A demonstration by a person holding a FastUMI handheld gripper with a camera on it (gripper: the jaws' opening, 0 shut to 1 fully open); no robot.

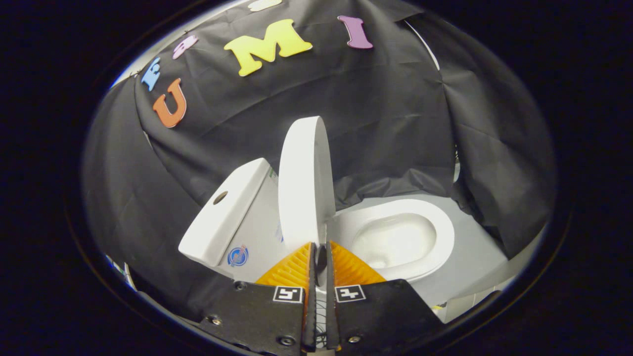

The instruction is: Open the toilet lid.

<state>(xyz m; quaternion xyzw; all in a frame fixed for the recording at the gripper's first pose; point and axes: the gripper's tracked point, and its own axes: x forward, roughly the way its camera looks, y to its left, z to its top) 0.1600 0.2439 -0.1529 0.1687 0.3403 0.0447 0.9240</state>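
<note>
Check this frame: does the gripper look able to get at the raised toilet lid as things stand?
Probably yes. The gripper is nearly shut, its fingers right at the lower edge of the lid, which stands raised next to the tank. Nothing lies between them. Whether both fingers press on it is unclear.

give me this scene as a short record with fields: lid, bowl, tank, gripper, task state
lid: white oval toilet lid raised, near upright, just ahead of the fingers
bowl: white ceramic toilet bowl uncovered, beside the lid
tank: white ceramic cistern behind the lid, round button hole on top
gripper: gripper nearly closed, the lid's lower edge between the fingers; contact unclear
task state: lid looks open
</note>
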